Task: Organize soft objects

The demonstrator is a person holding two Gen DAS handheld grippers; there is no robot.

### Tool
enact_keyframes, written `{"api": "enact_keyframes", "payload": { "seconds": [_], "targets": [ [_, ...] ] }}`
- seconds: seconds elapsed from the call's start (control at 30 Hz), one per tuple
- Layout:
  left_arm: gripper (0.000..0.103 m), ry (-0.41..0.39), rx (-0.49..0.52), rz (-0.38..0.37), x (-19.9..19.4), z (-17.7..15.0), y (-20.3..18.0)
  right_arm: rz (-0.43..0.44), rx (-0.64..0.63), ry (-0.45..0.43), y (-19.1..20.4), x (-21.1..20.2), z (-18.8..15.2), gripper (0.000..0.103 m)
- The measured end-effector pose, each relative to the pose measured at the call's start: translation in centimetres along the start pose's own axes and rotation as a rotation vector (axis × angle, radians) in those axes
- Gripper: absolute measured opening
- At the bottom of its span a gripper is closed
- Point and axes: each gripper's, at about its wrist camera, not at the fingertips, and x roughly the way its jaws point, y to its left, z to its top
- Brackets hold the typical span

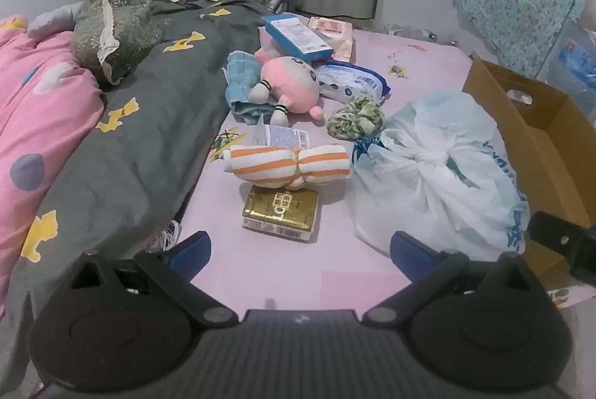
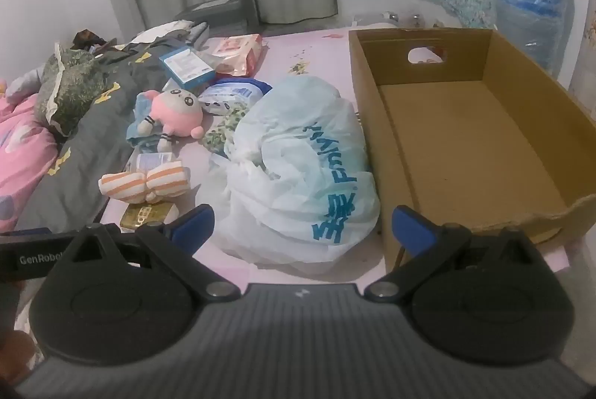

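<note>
I judge nothing sorted yet — my cardboard box sits empty on the bed. Pink plush toy, striped rolled towel and white plastic bag lie beside it. Left tongs and right tongs gape wide, holding nothing

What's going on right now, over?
Left gripper and right gripper open, empty. Soft toys unsorted: pink plush, striped roll. Cardboard box empty. White plastic bag lies between.
</note>
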Motion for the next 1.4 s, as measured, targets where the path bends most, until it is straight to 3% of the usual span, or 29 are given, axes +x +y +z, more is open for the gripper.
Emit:
{"api": "enact_keyframes", "payload": {
  "seconds": [0.57, 1.4],
  "targets": [
    [0.103, 0.001, 0.006, 0.017, -0.3, 0.2, 0.2, 0.007, -0.031, -0.001, 0.6, 0.3, 0.4, 0.102],
    [0.103, 0.011, -0.002, 0.037, 0.4, 0.7, 0.8, 0.046, -0.048, 0.068, 1.7, 3.4, 0.8, 0.102]
  ]
}}
